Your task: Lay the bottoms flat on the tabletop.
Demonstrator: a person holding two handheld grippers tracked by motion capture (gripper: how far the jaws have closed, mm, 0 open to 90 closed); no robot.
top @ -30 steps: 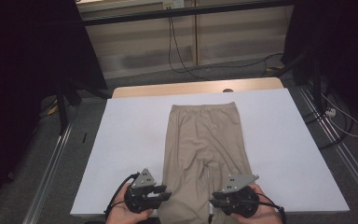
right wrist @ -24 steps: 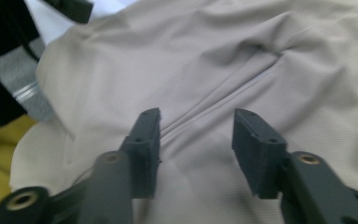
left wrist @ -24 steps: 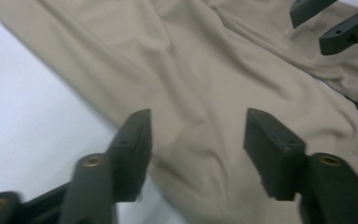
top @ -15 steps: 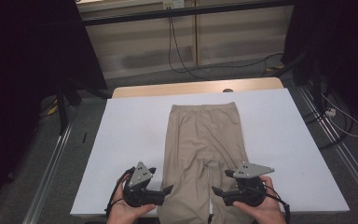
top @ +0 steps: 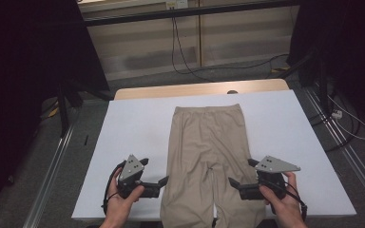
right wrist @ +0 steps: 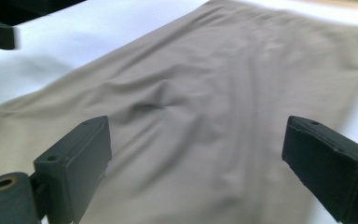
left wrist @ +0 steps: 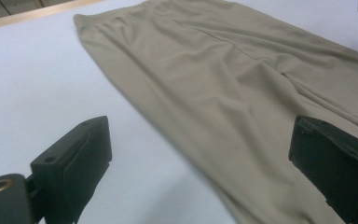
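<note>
**Grippers moved inward to the trouser legs**

Change vs. a second ago: both grippers now turned to point at the trousers [top: 209, 156] from either side, jaws level. Left gripper [top: 163, 181] just beside the left leg's outer edge; jaws apart, straddling that edge in the left gripper view [left wrist: 223, 116]. Right gripper [top: 234, 183] at the right leg's outer edge, jaws apart over cloth [right wrist: 205, 116]. Trousers flat, centred on the white tabletop [top: 123, 137], hems over the near edge, waistband far. Bare white on both sides; wooden strip [top: 199, 89] along the far edge.
</note>
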